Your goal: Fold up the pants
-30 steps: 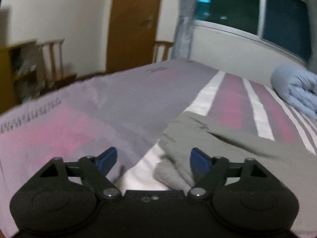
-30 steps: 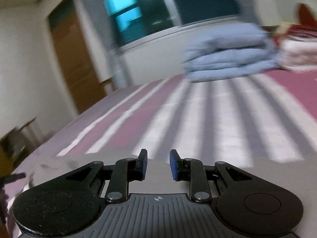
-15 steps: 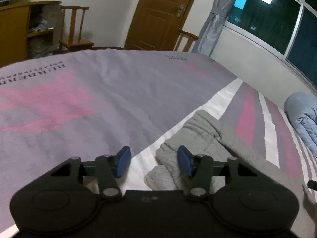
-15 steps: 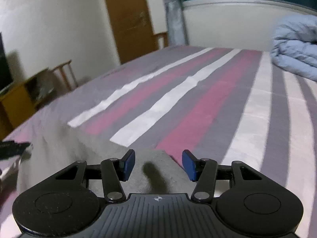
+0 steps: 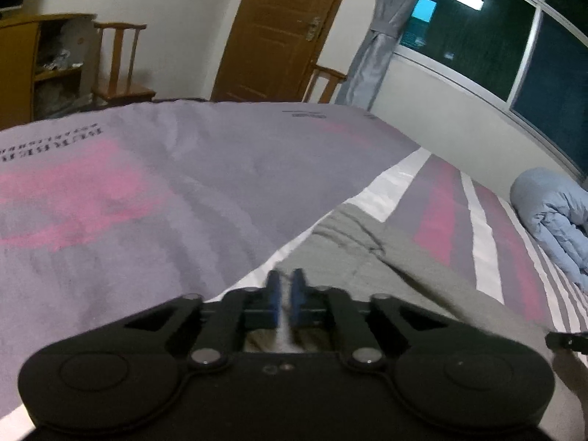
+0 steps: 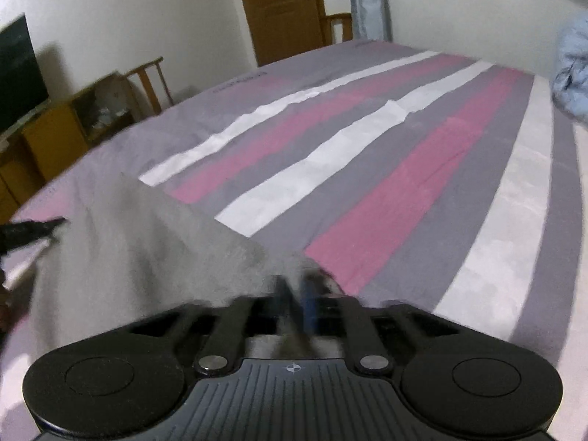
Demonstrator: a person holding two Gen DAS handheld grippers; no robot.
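Grey pants lie spread on the striped bed sheet. In the left wrist view my left gripper sits at the pants' near edge, its jaws closing to a thin gap with pale grey fabric pinched between the blue pads. In the right wrist view the pants stretch away to the left. My right gripper is blurred, its jaws closing together on the pants' corner. The left gripper's tip shows at the left edge there, and the right gripper's tip at the right edge of the left wrist view.
A folded light blue duvet lies at the bed's far right, also seen as the duvet. Beyond the bed stand a wooden chair, a cabinet, a brown door and a dark window.
Both grippers went from open to closed on the grey fabric. The right gripper swung leftwards and down to the pants' corner. The left view rolled a little and stayed at the pants' edge.
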